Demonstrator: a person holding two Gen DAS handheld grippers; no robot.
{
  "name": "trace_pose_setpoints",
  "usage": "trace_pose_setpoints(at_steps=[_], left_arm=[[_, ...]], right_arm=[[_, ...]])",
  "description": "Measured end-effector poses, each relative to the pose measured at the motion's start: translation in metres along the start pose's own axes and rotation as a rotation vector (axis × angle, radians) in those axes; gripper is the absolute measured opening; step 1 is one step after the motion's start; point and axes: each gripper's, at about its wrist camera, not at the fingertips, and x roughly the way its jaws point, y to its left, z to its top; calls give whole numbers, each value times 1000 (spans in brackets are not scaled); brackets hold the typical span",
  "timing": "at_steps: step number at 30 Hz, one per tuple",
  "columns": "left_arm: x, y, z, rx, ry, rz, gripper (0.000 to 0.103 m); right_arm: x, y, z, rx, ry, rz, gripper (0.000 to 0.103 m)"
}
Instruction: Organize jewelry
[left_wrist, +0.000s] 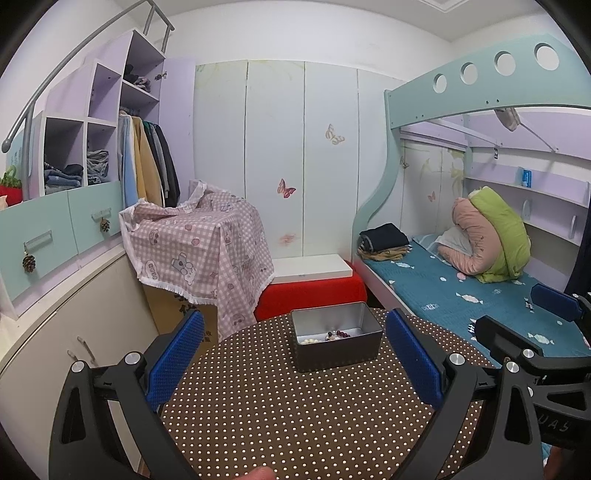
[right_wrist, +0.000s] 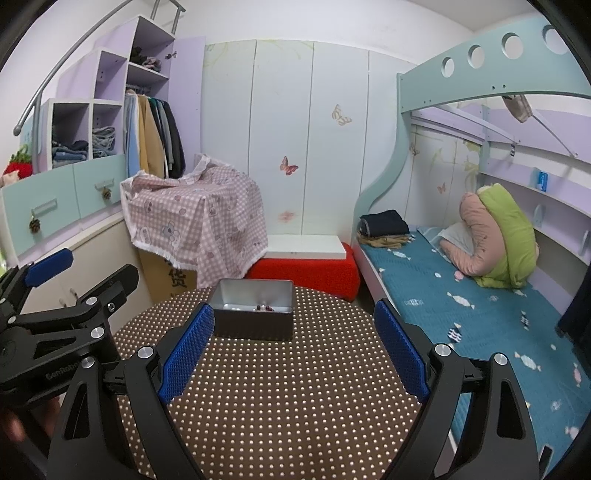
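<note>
Tin (left_wrist: 337, 338) on a dotted round table (left_wrist: 295, 413), seen from your left wrist: the open metal box sits toward the far edge, just ahead of and between the blue pads of your left gripper (left_wrist: 295, 354), whose jaws stand wide apart and hold nothing. Inside the tin, near its front wall, lie beaded jewelry pieces (left_wrist: 334, 336), pale beads beside dark red ones; how many strands there are cannot be told. Your right gripper (left_wrist: 524, 317) shows at the right edge, also spread and empty. From your right wrist, the same tin (right_wrist: 254, 314) sits ahead of the left pad, with the beads (right_wrist: 264, 307) barely showing over the front rim, and your right gripper (right_wrist: 295, 350) hangs above the table (right_wrist: 288, 406) with jaws apart and nothing between them; the left gripper (right_wrist: 85, 269) reaches in from the left, open too. Judged from here, the beads are light, limp on their string, and round enough to slip, so pinch across a bunched section of 1 strand, not a single bead, and close gently. The tin looks thin, stiff and smooth-sided; it may slide on the cloth, so grip 1 wall at the rim if you need to steady it.
</note>
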Motion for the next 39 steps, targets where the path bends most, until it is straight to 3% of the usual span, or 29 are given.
trace_pose_setpoints(at_steps=[39], left_arm=[[-4,-5,-5,13,-16,-1,95]], right_arm=[[0,-1,-2,7,0,-4,86]])
